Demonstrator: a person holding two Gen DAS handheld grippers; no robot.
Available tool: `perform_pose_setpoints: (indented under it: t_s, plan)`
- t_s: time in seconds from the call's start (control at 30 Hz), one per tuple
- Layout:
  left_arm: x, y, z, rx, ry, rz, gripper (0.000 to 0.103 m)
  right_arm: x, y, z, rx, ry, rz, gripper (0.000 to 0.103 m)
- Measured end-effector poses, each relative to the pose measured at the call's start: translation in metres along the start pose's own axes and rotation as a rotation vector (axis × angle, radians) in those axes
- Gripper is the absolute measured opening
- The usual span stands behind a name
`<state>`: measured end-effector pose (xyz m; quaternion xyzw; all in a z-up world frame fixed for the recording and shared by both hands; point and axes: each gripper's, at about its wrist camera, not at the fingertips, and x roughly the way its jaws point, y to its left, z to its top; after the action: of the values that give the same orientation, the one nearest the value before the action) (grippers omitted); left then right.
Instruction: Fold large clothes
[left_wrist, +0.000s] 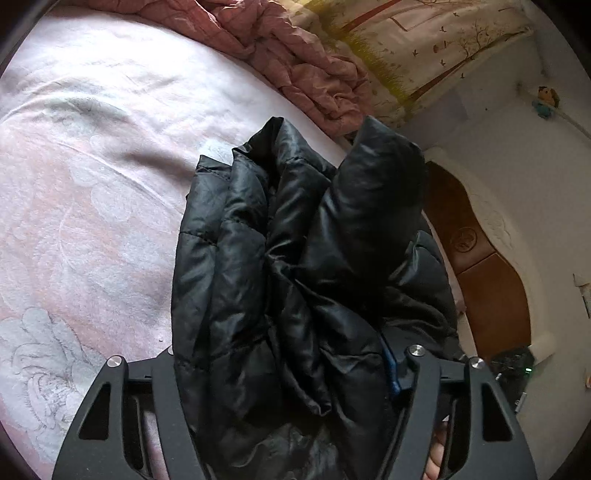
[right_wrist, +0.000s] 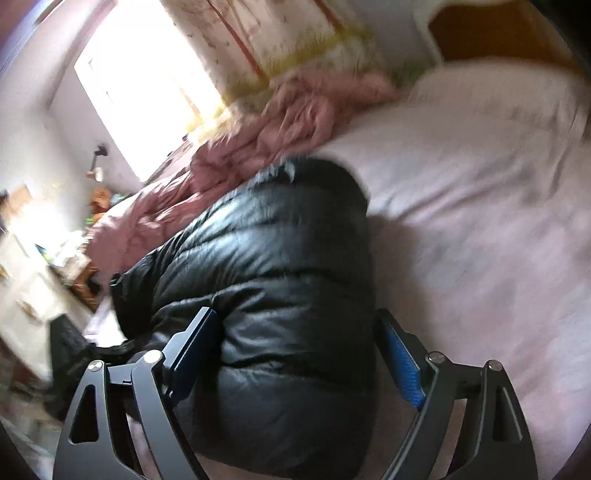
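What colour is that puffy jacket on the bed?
Shiny black jacket, quilted in puffy bands; clearest in the right wrist view.

Bare sheet (left_wrist: 92, 184) beside jacket (left_wrist: 295, 258) passable; pink quilt (left_wrist: 295, 55) blocks far edge.

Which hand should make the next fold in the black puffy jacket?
Probably the left. The left gripper already has bunched jacket filling the space between its fingers. The right gripper stands open around the jacket's edge, with a gap at one pad.
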<state>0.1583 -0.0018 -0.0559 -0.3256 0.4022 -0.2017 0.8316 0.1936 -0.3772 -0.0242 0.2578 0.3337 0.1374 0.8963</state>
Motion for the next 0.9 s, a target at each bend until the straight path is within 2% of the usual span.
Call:
perform_pose_setpoints:
  t_s: [0.1,0.13,0.2,0.23,0.33,0.4,0.53,0.67,0.9]
  plan:
    - [-0.001,0.002,0.0,-0.014,0.013,-0.021,0.062,0.012,-0.008,-0.004,0.063,0.049,0.064,0.086]
    - [0.0,0.003,0.001,-0.026,0.029,-0.041,0.059,0.013,-0.008,-0.004,0.066,0.046,0.073,0.076]
    - [-0.003,0.005,0.003,-0.038,0.046,-0.076,0.049,0.009,-0.004,-0.005,0.043,0.012,0.067,0.064]
    - [-0.005,0.003,0.004,-0.025,0.046,-0.078,0.047,0.007,0.002,-0.006,0.017,-0.005,0.059,0.058]
    - [-0.015,-0.014,0.002,0.062,0.014,-0.038,0.039,0.001,0.016,-0.008,-0.05,-0.05,0.032,0.051]
    - [-0.022,-0.026,0.0,0.106,-0.018,-0.008,0.036,-0.004,0.023,-0.008,-0.07,-0.067,0.026,0.049]
    - [-0.032,-0.04,-0.005,0.135,-0.046,-0.02,0.035,-0.018,0.031,-0.005,-0.104,-0.103,0.026,0.047]
    - [-0.035,-0.062,-0.009,0.205,-0.073,-0.015,0.034,-0.034,0.029,0.0,-0.094,-0.128,0.043,0.047]
    - [-0.021,-0.118,-0.002,0.293,-0.066,-0.095,0.034,-0.08,0.026,0.025,-0.146,-0.221,0.024,0.045]
